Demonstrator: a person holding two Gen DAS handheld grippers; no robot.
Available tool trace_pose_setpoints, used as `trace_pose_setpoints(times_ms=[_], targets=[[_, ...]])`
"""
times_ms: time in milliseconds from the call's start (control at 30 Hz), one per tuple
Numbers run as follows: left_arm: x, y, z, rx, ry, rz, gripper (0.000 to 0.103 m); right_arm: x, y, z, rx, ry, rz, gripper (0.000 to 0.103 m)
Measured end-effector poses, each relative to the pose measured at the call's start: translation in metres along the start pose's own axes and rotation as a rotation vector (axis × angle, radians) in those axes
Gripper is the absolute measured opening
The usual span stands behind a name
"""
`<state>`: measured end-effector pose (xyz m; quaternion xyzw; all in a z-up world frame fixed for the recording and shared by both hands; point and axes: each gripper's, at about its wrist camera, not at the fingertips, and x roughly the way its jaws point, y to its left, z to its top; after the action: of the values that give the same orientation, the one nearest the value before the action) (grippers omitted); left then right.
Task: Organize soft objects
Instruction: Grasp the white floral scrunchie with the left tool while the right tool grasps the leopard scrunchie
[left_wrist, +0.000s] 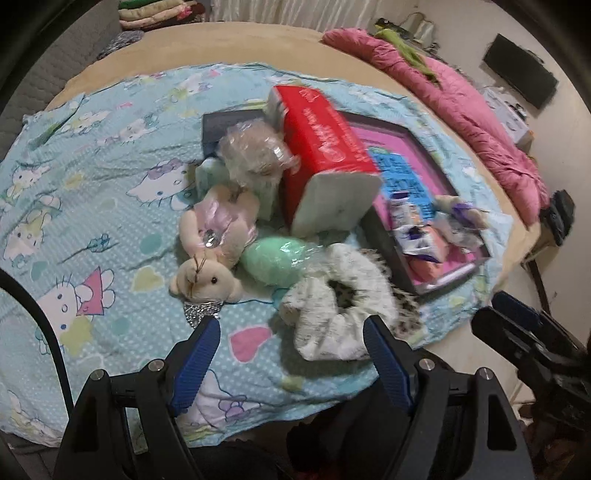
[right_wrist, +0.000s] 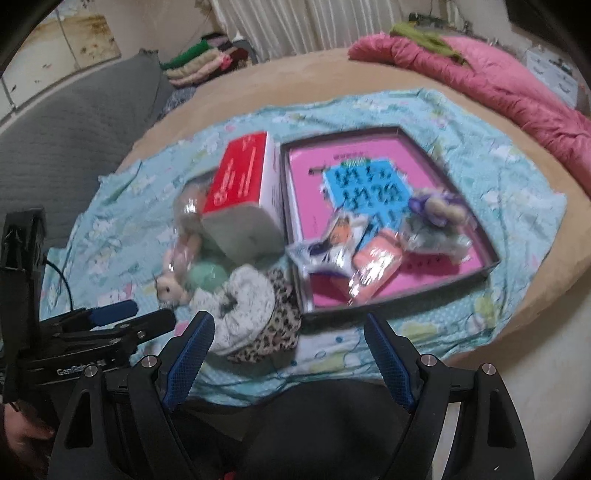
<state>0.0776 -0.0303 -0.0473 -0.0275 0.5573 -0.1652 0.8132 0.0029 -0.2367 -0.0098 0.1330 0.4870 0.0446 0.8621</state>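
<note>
Soft toys lie piled on a light-blue cartoon sheet (left_wrist: 110, 177): a beige plush rabbit (left_wrist: 214, 240), a green ball (left_wrist: 275, 260) in clear wrap, a white fluffy scrunchie (left_wrist: 332, 306) on a leopard-print one (left_wrist: 404, 308), and a wrapped plush (left_wrist: 255, 155). My left gripper (left_wrist: 291, 328) hangs open over the sheet, with the white scrunchie just ahead of its right finger. My right gripper (right_wrist: 286, 328) is open too, above the scrunchies (right_wrist: 243, 295) and the near rim of a dark tray (right_wrist: 395, 129). The tray holds a purple plush (right_wrist: 439, 210) and wrapped packets (right_wrist: 376, 262).
A red and white box (left_wrist: 321, 147) leans between the pile and the tray. A pink quilt (left_wrist: 461, 110) lies along the far right of the tan bed. Folded blankets (right_wrist: 199, 62) are stacked at the back, and a grey cushion (right_wrist: 74, 122) sits to the left.
</note>
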Motion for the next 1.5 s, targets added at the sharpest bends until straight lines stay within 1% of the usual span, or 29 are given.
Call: trace_pose_setpoints(times_ms=[100, 167, 233, 267, 333, 400, 567, 633, 667, 700, 733, 767, 800, 867, 900, 1000, 1133, 1267, 1367, 1467, 1500], targets=[[0.01, 0.007, 0.0, -0.025, 0.013, 0.001, 0.079, 0.009, 0.0, -0.003, 0.001, 0.012, -0.01, 0.084], [0.016, 0.013, 0.001, -0.045, 0.034, -0.018, 0.079, 0.014, -0.002, -0.005, -0.001, 0.025, 0.0, 0.084], [0.022, 0.018, 0.002, -0.063, 0.034, -0.042, 0.079, 0.019, -0.005, -0.007, -0.003, 0.048, -0.017, 0.084], [0.026, 0.019, 0.003, -0.063, 0.039, -0.048, 0.079, 0.022, -0.007, -0.008, -0.004, 0.064, -0.008, 0.084], [0.034, 0.02, 0.005, -0.064, 0.055, -0.066, 0.079, 0.027, -0.007, -0.009, -0.012, 0.084, -0.017, 0.084], [0.039, 0.02, 0.007, -0.06, 0.059, -0.081, 0.079, 0.03, -0.005, -0.011, -0.015, 0.088, -0.013, 0.084], [0.056, 0.016, 0.012, -0.051, 0.089, -0.121, 0.073, 0.039, -0.002, -0.013, -0.023, 0.122, -0.01, 0.084], [0.061, 0.01, 0.014, -0.034, 0.088, -0.122, 0.071, 0.044, 0.0, -0.013, -0.033, 0.138, -0.024, 0.084], [0.062, 0.008, 0.016, -0.024, 0.087, -0.118, 0.065, 0.045, 0.001, -0.013, -0.036, 0.143, -0.023, 0.084], [0.064, 0.005, 0.018, -0.016, 0.084, -0.12, 0.057, 0.047, 0.002, -0.013, -0.038, 0.15, -0.024, 0.084], [0.065, 0.004, 0.019, -0.016, 0.085, -0.128, 0.052, 0.049, 0.003, -0.013, -0.038, 0.158, -0.03, 0.084], [0.067, 0.004, 0.02, -0.023, 0.088, -0.146, 0.041, 0.052, 0.004, -0.014, -0.044, 0.17, -0.036, 0.084], [0.069, 0.004, 0.021, -0.033, 0.093, -0.185, 0.029, 0.053, 0.005, -0.014, -0.045, 0.176, -0.04, 0.084], [0.069, 0.006, 0.021, -0.048, 0.089, -0.224, 0.022, 0.055, 0.007, -0.014, -0.046, 0.182, -0.045, 0.084], [0.068, 0.006, 0.021, -0.04, 0.081, -0.231, 0.018, 0.057, 0.008, -0.015, -0.045, 0.187, -0.045, 0.084], [0.061, 0.004, 0.022, -0.025, 0.057, -0.243, 0.016, 0.064, 0.011, -0.014, -0.041, 0.199, -0.045, 0.084], [0.05, 0.005, 0.021, -0.004, 0.042, -0.248, 0.015, 0.073, 0.017, -0.014, -0.041, 0.213, -0.041, 0.084], [0.039, 0.011, 0.016, 0.005, 0.04, -0.235, 0.015, 0.082, 0.021, -0.014, -0.035, 0.23, -0.042, 0.084], [0.031, 0.025, 0.007, 0.005, 0.047, -0.225, 0.015, 0.09, 0.022, -0.013, -0.023, 0.244, -0.038, 0.084], [0.025, 0.036, 0.0, 0.013, 0.052, -0.2, 0.015, 0.099, 0.026, -0.013, -0.018, 0.253, -0.039, 0.084], [0.023, 0.039, -0.002, 0.013, 0.052, -0.196, 0.015, 0.101, 0.027, -0.012, -0.016, 0.245, -0.034, 0.084]])
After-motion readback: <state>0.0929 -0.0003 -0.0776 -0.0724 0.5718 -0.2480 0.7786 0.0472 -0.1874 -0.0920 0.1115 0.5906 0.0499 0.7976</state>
